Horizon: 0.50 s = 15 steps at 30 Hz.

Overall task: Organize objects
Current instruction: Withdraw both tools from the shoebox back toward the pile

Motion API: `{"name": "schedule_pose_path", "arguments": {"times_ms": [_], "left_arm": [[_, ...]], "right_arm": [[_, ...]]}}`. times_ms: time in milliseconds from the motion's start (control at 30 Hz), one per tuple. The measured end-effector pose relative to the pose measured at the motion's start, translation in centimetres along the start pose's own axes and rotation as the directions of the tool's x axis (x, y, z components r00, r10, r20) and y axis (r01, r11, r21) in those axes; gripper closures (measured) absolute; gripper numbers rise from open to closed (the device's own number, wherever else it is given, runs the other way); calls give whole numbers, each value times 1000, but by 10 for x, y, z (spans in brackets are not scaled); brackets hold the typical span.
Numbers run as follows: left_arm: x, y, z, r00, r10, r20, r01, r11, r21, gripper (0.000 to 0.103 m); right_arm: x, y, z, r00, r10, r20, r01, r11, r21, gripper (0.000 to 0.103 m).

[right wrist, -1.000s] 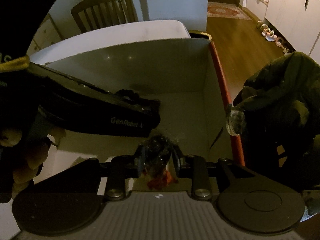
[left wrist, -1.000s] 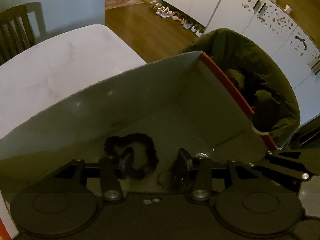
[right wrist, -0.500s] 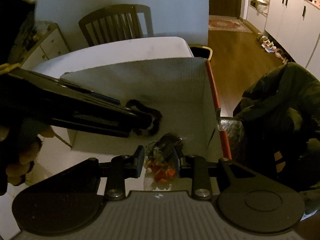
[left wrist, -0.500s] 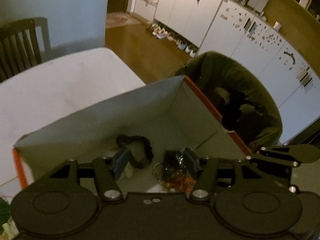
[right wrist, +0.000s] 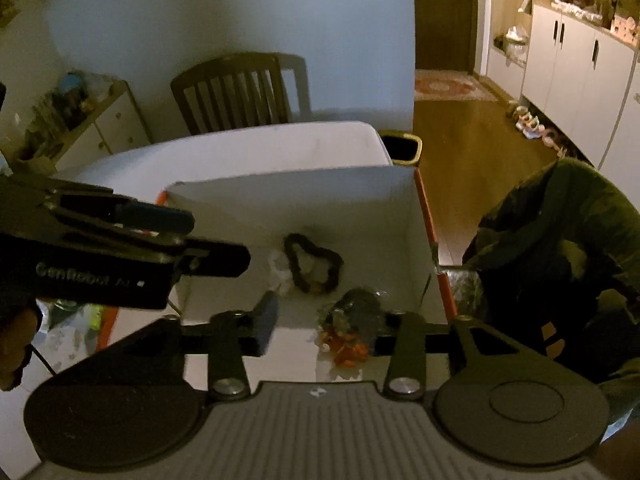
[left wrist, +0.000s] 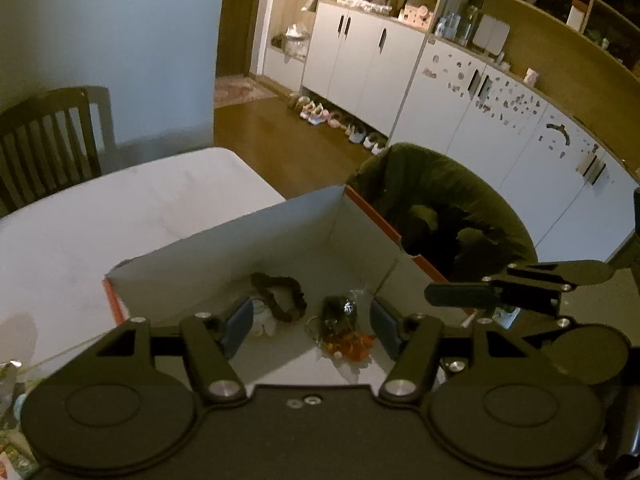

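Both grippers hover above an open box [left wrist: 280,224] with white inner walls and an orange rim, standing on a white tabletop [left wrist: 120,208]. Two items lie on the box floor. A dark hair scrunchie [left wrist: 280,294] sits toward the far side, with a small pale item, not identifiable, touching its near-left edge. A clear packet [left wrist: 342,330] with dark and orange contents lies just beside the scrunchie, at about 4 o'clock from it.

Left gripper [left wrist: 312,324]: fingers spread wide, holding nothing. The scrunchie lies at about 11 o'clock from the point midway between the fingertips, and the packet at about 3 o'clock, nearer the right finger. Both sit below the fingers, not in contact.

Right gripper [right wrist: 324,320]: fingers spread, holding nothing. The packet [right wrist: 352,328] lies just at 3 o'clock of midway, close against the right finger; the scrunchie [right wrist: 314,262] lies at 12 o'clock, farther in. The packet's long axis runs roughly from 12 to 6 o'clock in this view.

Judgement: both items appear already placed, and either gripper is free for the next object; the right one is nearer the packet.

View differences: the right wrist view shows the left gripper from the side at 9 o'clock, and clutter beyond the box's left wall. The left wrist view shows the right gripper edge-on at 3 o'clock, and the dark green coat [left wrist: 460,208] over a chair behind the box.
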<state>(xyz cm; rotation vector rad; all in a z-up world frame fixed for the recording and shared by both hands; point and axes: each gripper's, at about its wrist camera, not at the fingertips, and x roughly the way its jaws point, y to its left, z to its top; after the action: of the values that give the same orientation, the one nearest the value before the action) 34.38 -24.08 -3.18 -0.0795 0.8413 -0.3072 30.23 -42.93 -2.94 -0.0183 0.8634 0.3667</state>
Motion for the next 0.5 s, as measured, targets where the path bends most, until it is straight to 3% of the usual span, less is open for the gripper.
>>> {"name": "schedule_pose_path", "arguments": {"times_ms": [500], "left_arm": [[-86, 33, -39, 992, 40, 117, -43, 999, 20, 21]], "right_arm": [[-45, 60, -16, 995, 4, 100, -3, 1000, -4, 45]]}}
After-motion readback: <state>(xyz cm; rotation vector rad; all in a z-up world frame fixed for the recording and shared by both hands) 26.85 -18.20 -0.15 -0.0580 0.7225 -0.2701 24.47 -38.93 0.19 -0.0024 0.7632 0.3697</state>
